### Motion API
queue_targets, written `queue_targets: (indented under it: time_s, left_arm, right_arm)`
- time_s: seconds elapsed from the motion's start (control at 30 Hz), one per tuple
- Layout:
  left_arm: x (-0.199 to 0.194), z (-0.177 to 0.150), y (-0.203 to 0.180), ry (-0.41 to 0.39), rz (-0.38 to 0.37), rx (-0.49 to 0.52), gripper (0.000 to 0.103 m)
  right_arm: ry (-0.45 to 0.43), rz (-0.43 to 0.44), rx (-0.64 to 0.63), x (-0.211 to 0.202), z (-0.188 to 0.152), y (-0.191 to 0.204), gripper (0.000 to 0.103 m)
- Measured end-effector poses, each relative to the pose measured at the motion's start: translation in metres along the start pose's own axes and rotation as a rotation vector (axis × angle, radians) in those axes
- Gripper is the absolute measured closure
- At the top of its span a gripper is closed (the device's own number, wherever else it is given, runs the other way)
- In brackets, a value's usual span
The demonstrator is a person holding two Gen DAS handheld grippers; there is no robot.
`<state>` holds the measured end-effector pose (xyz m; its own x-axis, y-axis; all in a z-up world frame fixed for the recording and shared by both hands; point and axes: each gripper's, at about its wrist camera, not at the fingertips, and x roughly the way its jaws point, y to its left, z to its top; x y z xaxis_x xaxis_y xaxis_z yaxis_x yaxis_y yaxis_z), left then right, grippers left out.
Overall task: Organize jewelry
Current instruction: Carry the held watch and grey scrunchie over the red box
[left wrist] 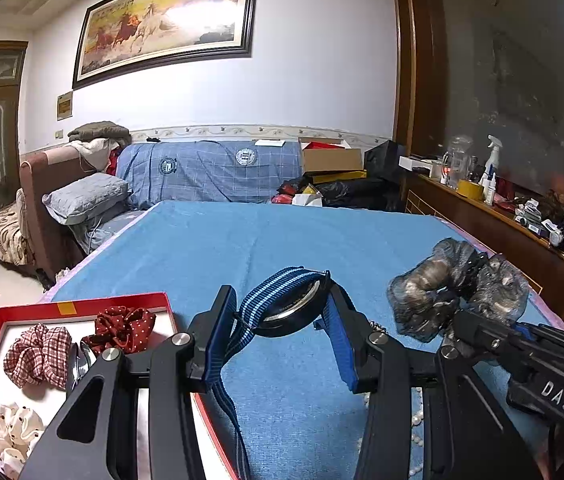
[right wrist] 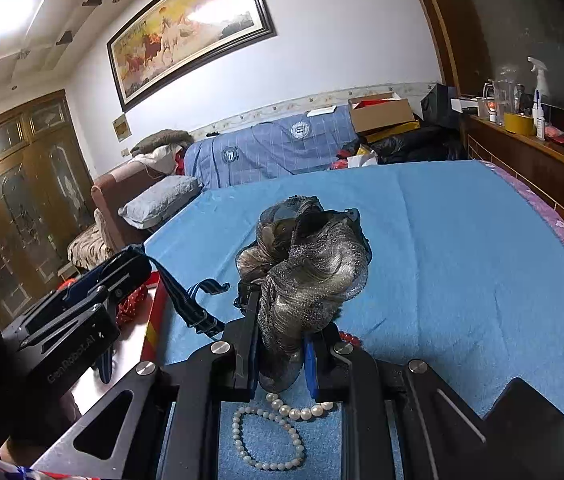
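Note:
My left gripper is shut on a black watch with a blue striped strap that hangs down over the blue bed cover. To its left lies a red box holding a checked scrunchie, a dark red dotted one and a white one. My right gripper is shut on a grey glittery mesh scrunchie, also seen at the right of the left wrist view as the mesh scrunchie. A pearl bracelet and red beads lie under the right gripper.
A wooden shelf with bottles and clutter runs along the bed's right side. Beyond the bed stand a blue-covered sofa, a grey pillow and a cardboard box. A wardrobe fills the left wall.

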<state>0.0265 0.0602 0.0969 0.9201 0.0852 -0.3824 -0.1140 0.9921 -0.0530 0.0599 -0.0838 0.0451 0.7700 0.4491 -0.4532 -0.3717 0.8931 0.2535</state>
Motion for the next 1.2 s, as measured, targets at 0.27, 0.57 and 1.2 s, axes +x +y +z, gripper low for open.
queue_targets:
  time_s: [0.27,0.57,1.2]
  left_arm:
    - [-0.001,-0.001,0.006,-0.005,0.009,-0.01,0.059]
    - [-0.012,0.003,0.022,-0.006,0.052,-0.058,0.059]
    - [-0.09,-0.026,0.12,-0.042,0.216,-0.171,0.059]
  right_arm:
    - [-0.014,-0.009,0.023,-0.004,-0.002,-0.002,0.084]
    - [-0.027,-0.017,0.018,-0.009,-0.003,0.006,0.084]
    - [-0.03,0.106,-0.053,-0.019,-0.023,0.087,0.084]
